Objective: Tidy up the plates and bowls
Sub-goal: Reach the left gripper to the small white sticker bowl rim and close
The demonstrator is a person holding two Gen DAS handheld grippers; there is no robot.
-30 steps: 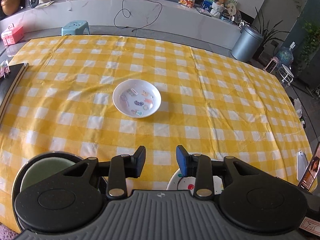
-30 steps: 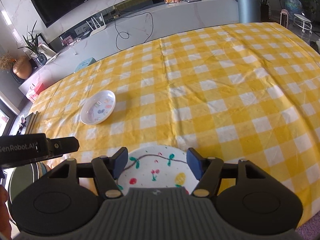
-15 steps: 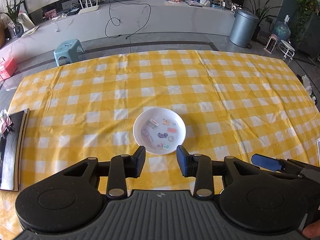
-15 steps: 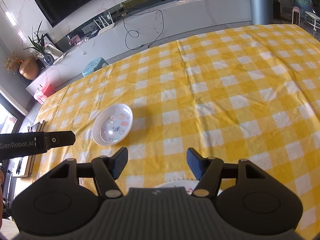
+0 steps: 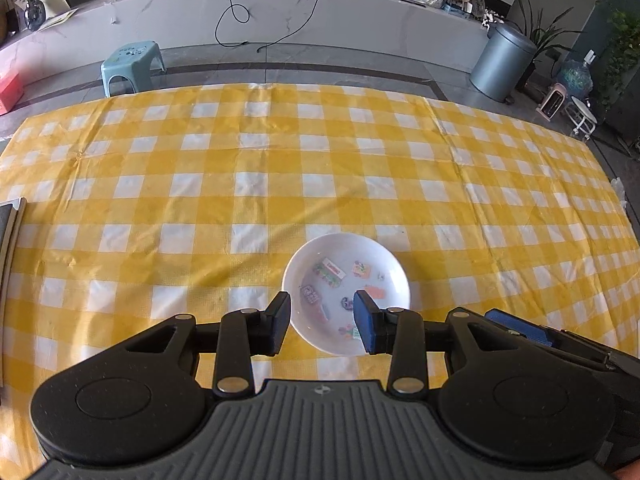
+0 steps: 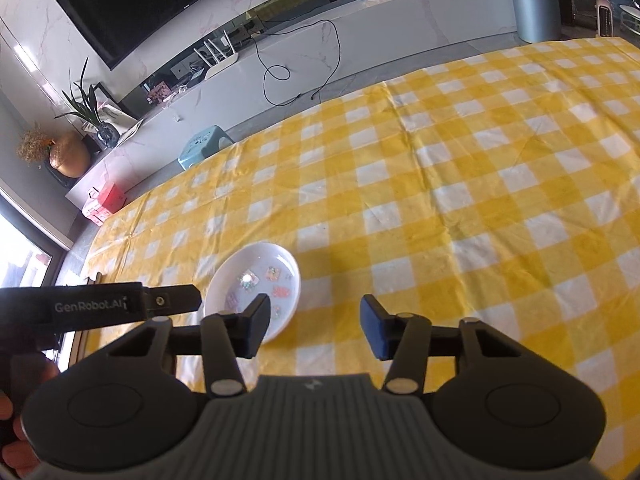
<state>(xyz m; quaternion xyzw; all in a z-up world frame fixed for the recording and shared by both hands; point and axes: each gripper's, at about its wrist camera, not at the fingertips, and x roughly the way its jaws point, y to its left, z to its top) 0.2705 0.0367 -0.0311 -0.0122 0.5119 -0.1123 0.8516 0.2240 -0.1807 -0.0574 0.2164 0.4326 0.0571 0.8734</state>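
The left gripper (image 5: pixel 322 322) hangs over the near half of the white bowl (image 5: pixel 346 292), jaws partly apart and holding nothing, its pads framing the bowl's inside. The bowl sits on the yellow checked tablecloth (image 5: pixel 248 184), at about five o'clock from the cloth's centre in the left wrist view. It looks shallow, rigid and glossy, probably ceramic or melamine: slick, light enough for one gripper, chippable if dropped. The best hold is likely the thin rim at six o'clock, one pad inside and one outside. The right gripper (image 6: pixel 314 330) is closing on empty air, the bowl at its ten o'clock
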